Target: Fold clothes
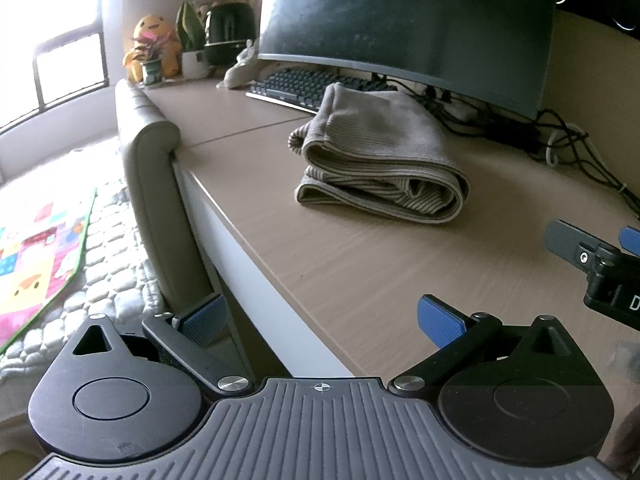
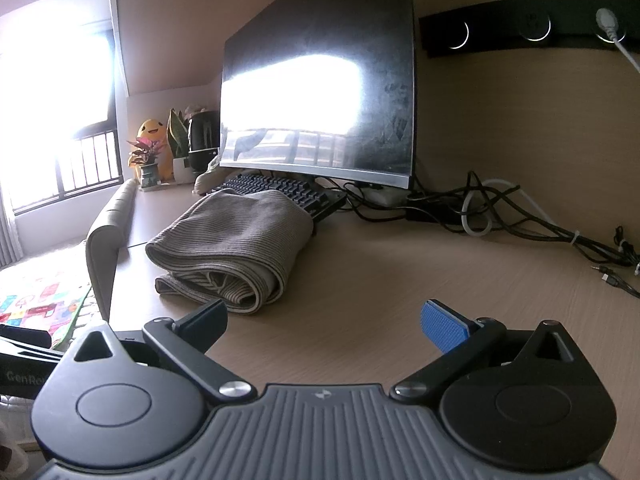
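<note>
A beige ribbed garment (image 1: 376, 152) lies folded in a thick bundle on the wooden desk (image 1: 360, 264), in front of the keyboard; it also shows in the right wrist view (image 2: 236, 244). My left gripper (image 1: 320, 320) is open and empty, held over the desk's front left edge, well short of the garment. My right gripper (image 2: 324, 322) is open and empty, just in front of the garment's near fold. The right gripper also shows at the right edge of the left wrist view (image 1: 592, 252).
A curved monitor (image 1: 404, 28) and a keyboard (image 1: 304, 88) stand behind the garment. Tangled cables (image 2: 520, 220) lie at the back right. Plants, a yellow plush toy (image 1: 152, 44) and a black appliance stand at the far left corner. A padded headboard (image 1: 148, 168) and a bed lie left of the desk.
</note>
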Tool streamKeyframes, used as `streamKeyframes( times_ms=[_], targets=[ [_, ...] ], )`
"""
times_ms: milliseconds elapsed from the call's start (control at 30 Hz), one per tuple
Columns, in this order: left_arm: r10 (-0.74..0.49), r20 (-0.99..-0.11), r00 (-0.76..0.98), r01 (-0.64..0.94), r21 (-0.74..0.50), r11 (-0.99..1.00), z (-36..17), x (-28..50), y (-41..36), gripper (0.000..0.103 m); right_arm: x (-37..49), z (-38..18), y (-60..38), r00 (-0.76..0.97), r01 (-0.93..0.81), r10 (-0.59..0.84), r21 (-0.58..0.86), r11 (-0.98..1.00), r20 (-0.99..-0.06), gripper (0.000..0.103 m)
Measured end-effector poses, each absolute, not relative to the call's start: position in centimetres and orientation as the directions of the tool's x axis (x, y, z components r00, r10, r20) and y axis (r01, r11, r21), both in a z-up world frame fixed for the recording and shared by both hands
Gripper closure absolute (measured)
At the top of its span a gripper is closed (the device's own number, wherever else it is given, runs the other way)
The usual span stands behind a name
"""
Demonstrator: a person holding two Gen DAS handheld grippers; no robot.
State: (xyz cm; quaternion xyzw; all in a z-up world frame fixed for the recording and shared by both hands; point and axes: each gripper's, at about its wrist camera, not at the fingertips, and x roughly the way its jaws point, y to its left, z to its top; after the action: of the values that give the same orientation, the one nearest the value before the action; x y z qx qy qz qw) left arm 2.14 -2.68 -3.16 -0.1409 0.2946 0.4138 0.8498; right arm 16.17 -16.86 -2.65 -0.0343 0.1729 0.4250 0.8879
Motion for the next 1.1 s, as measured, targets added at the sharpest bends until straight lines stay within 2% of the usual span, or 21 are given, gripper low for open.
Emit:
streamKeyframes(
  times_ms=[1100],
  targets=[
    [0.619, -0.611, 0.493, -0.775, 0.014, 0.631, -3.19, 2.80, -3.20, 0.000, 16.40, -2.63, -17.09, 0.571, -0.767, 0.748, 0.107, 0.633, -0.337, 0.000]
  ],
)
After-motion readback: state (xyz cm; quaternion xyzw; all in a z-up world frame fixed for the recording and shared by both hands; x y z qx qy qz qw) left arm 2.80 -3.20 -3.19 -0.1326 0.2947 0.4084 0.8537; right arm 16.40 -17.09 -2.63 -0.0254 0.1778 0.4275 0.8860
